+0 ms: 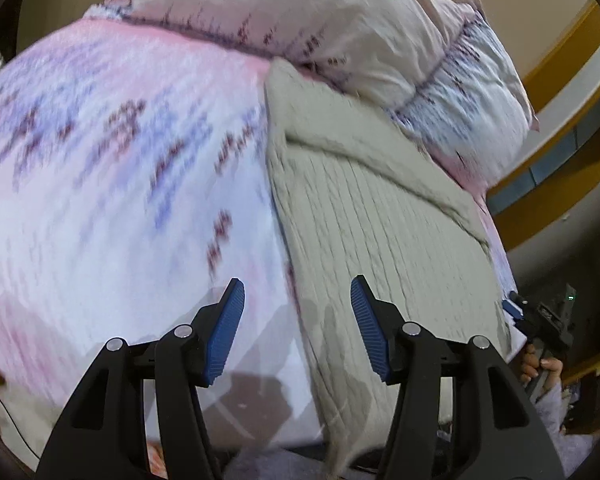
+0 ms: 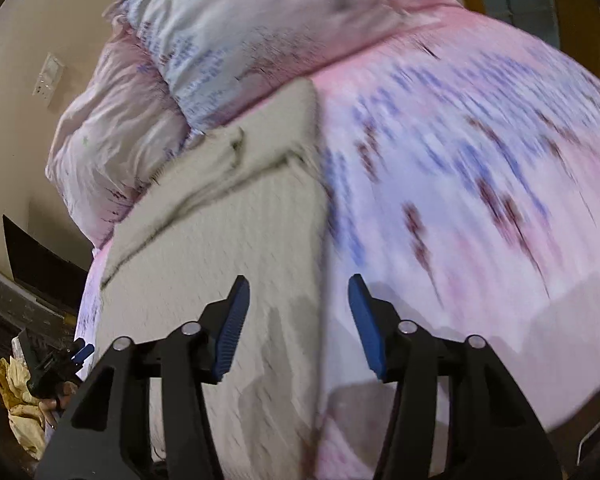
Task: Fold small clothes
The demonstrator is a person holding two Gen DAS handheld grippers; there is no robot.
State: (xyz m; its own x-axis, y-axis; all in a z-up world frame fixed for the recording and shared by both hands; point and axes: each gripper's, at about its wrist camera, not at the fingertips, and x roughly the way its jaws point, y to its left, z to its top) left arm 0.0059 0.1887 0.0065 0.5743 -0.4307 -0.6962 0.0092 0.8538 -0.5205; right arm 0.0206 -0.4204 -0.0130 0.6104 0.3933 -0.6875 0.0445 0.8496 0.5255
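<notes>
Both hand-held grippers, left (image 1: 297, 308) & right (image 2: 298, 306), hang released, nothing btwn jaws. Beige garment (image 1: 380, 216) lies flat on bed (image 1: 100, 160), prob. so its edges can be grabbed for folding.

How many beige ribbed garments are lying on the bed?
1. The beige ribbed garment lies flat on the pink patterned bedsheet, just below the pillows. More might be hidden outside the views.

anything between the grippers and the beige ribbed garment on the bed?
Nothing visible. The beige ribbed garment lies flat on the pink patterned bedsheet with bare fabric ahead of both the left gripper and the right gripper. Both are open and hold nothing. The pillow sits beyond the garment's far end.
</notes>
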